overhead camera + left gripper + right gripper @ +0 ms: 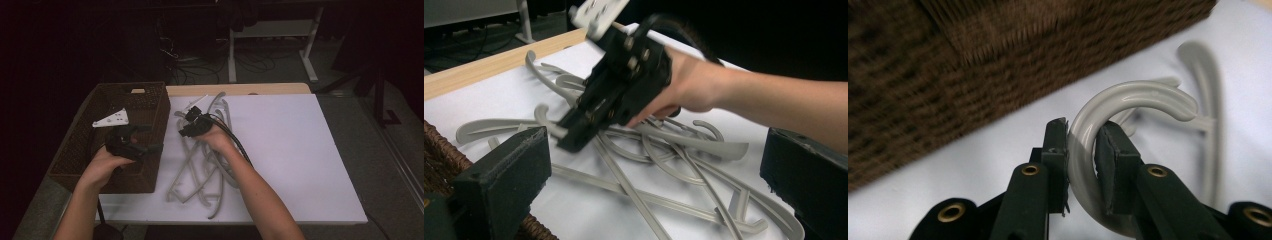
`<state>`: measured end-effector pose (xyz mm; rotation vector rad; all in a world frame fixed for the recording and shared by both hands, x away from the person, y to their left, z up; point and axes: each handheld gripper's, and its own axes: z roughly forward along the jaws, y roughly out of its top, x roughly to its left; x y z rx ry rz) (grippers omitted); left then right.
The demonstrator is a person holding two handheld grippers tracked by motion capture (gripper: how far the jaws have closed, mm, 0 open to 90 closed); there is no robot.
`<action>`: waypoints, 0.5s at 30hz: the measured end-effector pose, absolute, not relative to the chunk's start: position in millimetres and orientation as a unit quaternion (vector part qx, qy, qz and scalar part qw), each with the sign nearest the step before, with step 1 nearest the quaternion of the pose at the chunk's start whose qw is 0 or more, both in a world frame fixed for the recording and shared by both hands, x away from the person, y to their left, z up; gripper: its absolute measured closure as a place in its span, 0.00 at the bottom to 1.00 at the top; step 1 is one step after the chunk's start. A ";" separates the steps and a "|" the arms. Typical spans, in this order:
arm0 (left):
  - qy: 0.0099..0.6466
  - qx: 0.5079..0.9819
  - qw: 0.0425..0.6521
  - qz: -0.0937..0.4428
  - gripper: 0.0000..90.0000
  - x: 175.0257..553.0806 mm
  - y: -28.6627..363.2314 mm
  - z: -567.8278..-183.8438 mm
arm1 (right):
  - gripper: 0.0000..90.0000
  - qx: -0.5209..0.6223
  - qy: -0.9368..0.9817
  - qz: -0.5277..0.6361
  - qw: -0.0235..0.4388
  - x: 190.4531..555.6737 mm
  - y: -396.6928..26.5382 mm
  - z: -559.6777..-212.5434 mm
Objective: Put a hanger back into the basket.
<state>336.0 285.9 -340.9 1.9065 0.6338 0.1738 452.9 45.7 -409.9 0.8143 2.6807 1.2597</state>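
Left tool (131, 141): held in the person's left hand over the near right corner of the basket; in the left gripper view its two black pads stand wide apart with nothing between them, so it is released.
Wicker basket (75, 150): one, dark brown and rectangular, on the left side of the bench; its woven wall shows close behind the hook in the right gripper view.
Hangers (200, 172): grey plastic, lying crossed over one another in one tangled pile on the white sheet just right of the basket; an exact count cannot be made, but at least five or six show.
Right tool (186, 126): in the person's right hand at the far end of the pile, pointing toward the basket; its jaws are clenched, grasping one hanger by its hook.
Gripped hook (1128, 100): one curved grey hook, its stem squeezed between both pads, the curl arching above and to the right of them.
Loose hook (220, 100): one more hanger end lies past the right tool.
Bench (300, 150): covered by a white sheet, with a wooden edge (240, 89) along the far side.
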 end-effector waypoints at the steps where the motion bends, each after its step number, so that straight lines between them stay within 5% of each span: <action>1: 0.266 0.800 0.533 0.073 0.00 335.9 285.8 -340.9 | 0.83 0.266 0.869 0.416 0.037 452.9 42.2 -406.2; 15: 0.267 0.802 0.530 0.073 0.00 335.8 284.3 -341.5 | 0.84 0.283 0.838 0.461 0.065 447.7 -9.5 -364.1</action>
